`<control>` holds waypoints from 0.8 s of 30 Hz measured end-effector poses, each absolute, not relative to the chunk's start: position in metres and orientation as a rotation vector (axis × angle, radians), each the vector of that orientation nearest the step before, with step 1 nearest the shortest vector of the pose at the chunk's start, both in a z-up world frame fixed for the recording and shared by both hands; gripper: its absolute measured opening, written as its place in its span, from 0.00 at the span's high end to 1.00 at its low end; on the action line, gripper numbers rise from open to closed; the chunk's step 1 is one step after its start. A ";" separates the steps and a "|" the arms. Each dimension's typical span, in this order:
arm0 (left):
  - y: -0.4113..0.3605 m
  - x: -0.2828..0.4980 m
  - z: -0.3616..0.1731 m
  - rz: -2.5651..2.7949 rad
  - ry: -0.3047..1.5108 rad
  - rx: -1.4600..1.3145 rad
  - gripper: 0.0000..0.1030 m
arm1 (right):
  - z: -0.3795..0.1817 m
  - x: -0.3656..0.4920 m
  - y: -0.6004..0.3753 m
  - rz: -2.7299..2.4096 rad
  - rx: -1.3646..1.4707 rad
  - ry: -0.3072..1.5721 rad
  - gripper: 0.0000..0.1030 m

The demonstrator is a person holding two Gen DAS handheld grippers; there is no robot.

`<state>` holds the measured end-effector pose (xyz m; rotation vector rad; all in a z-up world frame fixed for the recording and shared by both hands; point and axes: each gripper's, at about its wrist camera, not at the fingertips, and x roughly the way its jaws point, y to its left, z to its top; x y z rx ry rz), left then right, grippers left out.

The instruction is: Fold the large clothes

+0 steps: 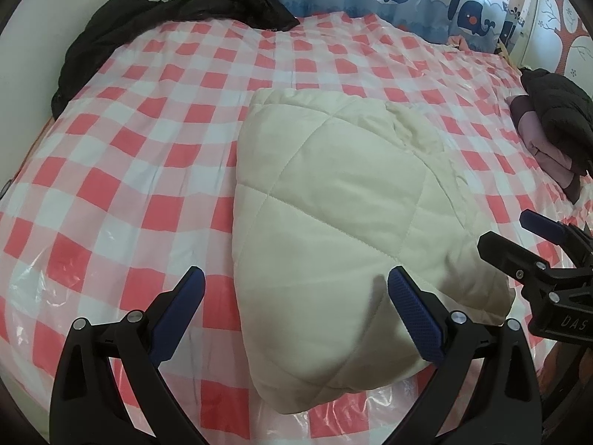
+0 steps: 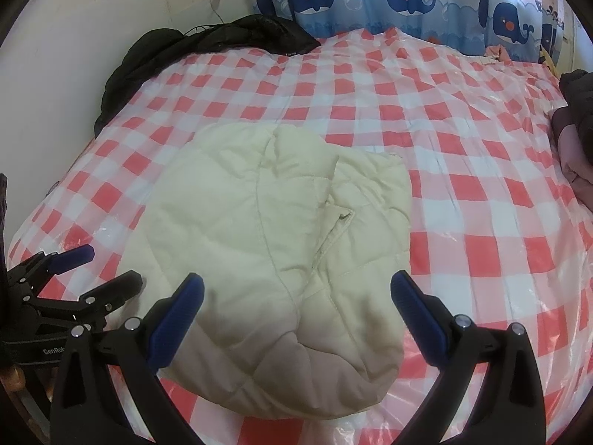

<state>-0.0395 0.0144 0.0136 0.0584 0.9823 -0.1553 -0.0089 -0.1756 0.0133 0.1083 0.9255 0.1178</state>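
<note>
The left gripper [image 1: 296, 296] is spread wide and nothing is held between its jaws; its right finger [image 1: 411, 311] lies against, or just above, the near part of the cream jacket [image 1: 333, 222] — which of the two cannot be told. The right gripper [image 2: 296, 300] is likewise released, jaws wide apart, hanging over the near end of the jacket [image 2: 281, 244] with nothing clasped. Each gripper is seen by the other's camera at the frame edge, also unclenched.

The jacket is laid on the near middle of the bed [image 1: 148, 155], already gathered into a compact bundle, and the checked cover beneath it looks glossy, like plastic sheeting. The garment is quilted and padded — it is judged soft, light for its bulk, springy, and likely to puff open again when let go. On the slick cover it may slide rather than crease. A hold is best taken at a seamed edge or corner at the near end, where the layers are thin enough to be pinched.

Dark clothes [image 1: 166, 15] are heaped at the far left, and a folded pile [image 1: 548, 129] sits at the right edge.
</note>
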 end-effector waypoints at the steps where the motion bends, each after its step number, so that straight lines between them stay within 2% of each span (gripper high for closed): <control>1: 0.014 -0.040 0.014 -0.156 0.983 0.059 0.08 | 0.014 -0.009 -0.176 0.119 0.109 0.926 0.06; 24: 0.014 -0.041 0.013 -0.153 0.984 0.058 0.08 | 0.014 -0.011 -0.173 0.123 0.099 0.933 0.06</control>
